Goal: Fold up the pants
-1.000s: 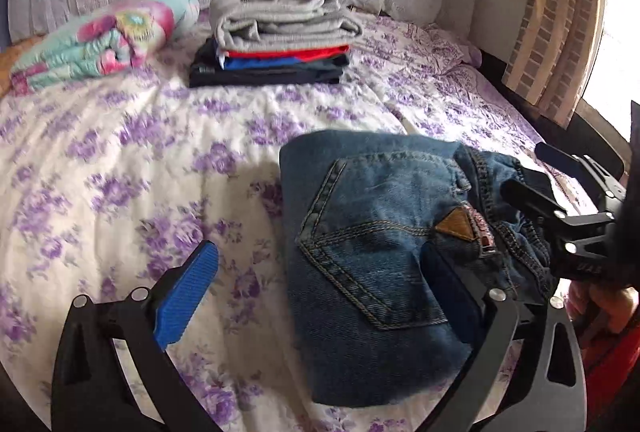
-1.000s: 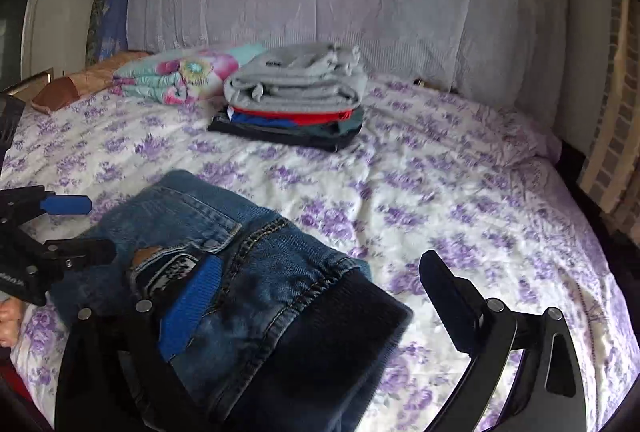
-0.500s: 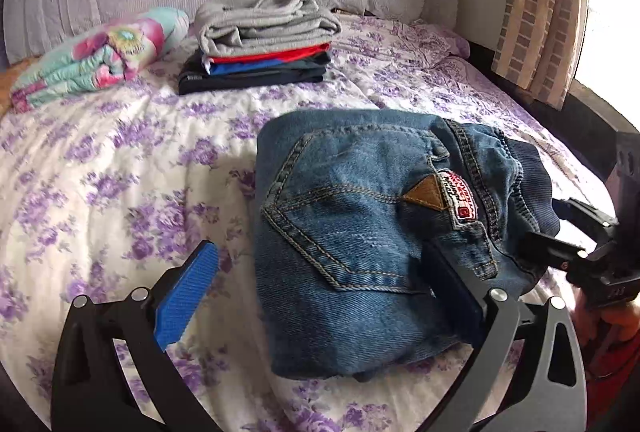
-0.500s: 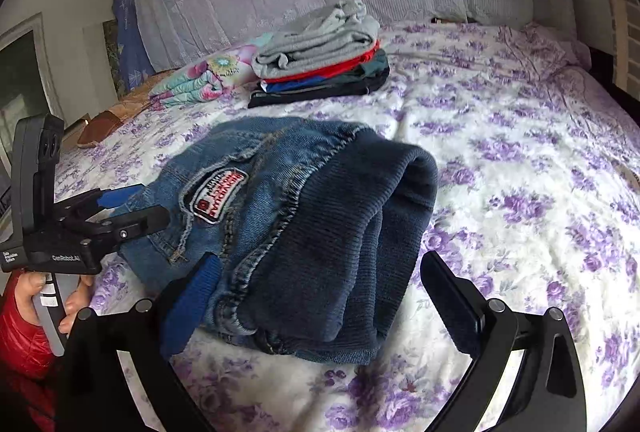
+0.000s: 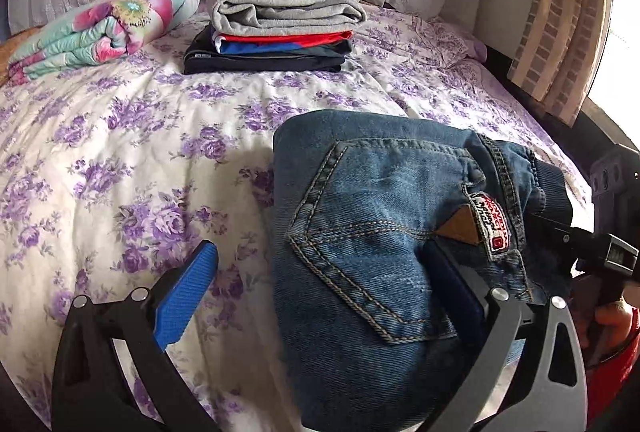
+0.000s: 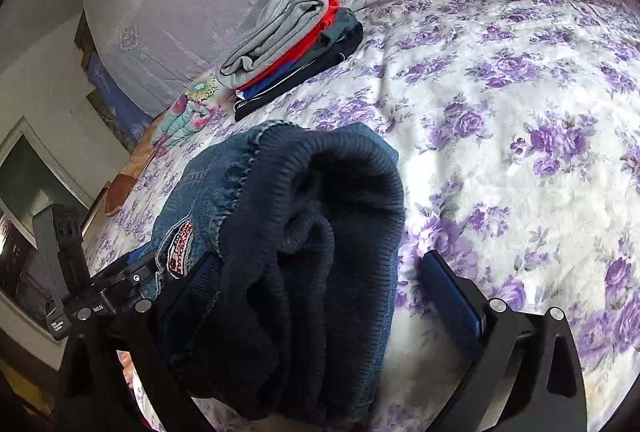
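On the near part of the bed, the jeans lie folded into a thick block, back pocket up, with tan stitching outlining the pocket. A brown triangular tag and a red-and-white patch sit at the pocket's right corner. The dark ribbed waistband bulges at the right end of the bundle, rolled over on itself with the denim gathered along its seam.

The left gripper stands open, its blue pad over the floral sheet at left and its right finger resting against the denim below the tag. The right gripper is also spread wide, with the waistband end of the jeans filling the gap between its fingers; the left finger touches the cloth near the patch, while the right finger is apart from it, over the sheet. Whether the jeans rest fully on the bed or are partly lifted cannot be told.

Far on the bed, a stack of folded clothes, grey on top, sits beside a flowered bundle to its left. A striped curtain hangs at far right.
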`<state>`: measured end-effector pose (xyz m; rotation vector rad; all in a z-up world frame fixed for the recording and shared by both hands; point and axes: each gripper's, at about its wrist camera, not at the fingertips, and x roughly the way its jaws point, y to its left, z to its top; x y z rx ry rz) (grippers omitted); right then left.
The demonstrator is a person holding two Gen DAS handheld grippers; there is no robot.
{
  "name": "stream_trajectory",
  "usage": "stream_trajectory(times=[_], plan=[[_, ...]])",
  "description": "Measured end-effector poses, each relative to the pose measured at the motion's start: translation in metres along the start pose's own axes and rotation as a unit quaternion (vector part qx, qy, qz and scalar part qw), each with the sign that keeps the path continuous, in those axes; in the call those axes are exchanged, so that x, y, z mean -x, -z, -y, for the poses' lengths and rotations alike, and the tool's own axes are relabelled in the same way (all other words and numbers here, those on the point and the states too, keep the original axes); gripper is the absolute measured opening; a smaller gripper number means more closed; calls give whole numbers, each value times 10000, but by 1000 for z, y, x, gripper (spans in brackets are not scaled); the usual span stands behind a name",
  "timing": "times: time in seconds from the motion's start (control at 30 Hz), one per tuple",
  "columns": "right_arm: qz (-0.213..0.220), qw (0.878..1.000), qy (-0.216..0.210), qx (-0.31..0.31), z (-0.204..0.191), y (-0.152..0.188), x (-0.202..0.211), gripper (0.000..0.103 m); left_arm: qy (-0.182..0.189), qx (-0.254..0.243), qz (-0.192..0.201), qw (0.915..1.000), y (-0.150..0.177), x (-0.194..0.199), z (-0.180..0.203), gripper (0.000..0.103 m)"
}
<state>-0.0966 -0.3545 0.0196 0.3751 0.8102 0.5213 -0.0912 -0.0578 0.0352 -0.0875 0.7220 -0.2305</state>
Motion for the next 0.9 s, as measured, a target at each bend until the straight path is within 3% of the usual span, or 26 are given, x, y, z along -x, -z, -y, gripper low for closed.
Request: stream_trajectory(times=[0.07,0.17,0.23,0.4,0.47,0.63,0.7,0.9], plan=[[3,10000,-68,-36,2,-1,2,100,-163,-256,190,9994,0,9,11,98],[-73,10000,-51,-32,2,-3,2,100,54,-763,341,9965,1,19,32,98],[-159,9998,-71,7,1,-7,-2,100,-55,-1011,310,9944,1,14,42,98],[-265,9991,-318,31,3,-15,-11,100,683,-397,-38,9969,-8,-6,19,99],[-270,9991,-331,69,1,-17,-14,100,814,-266,-106,9963,-8,-10,15,99],[-273,9986,-411,183,-7,-17,-17,94,647,-427,-46,9970,-8,-7,22,99],[-203,9987,-417,202,-7,-15,-14,88,635,-513,65,9966,-6,-2,26,94],[-184,9987,-429,183,-5,-16,-14,87,452,-659,151,9967,-6,3,31,90]])
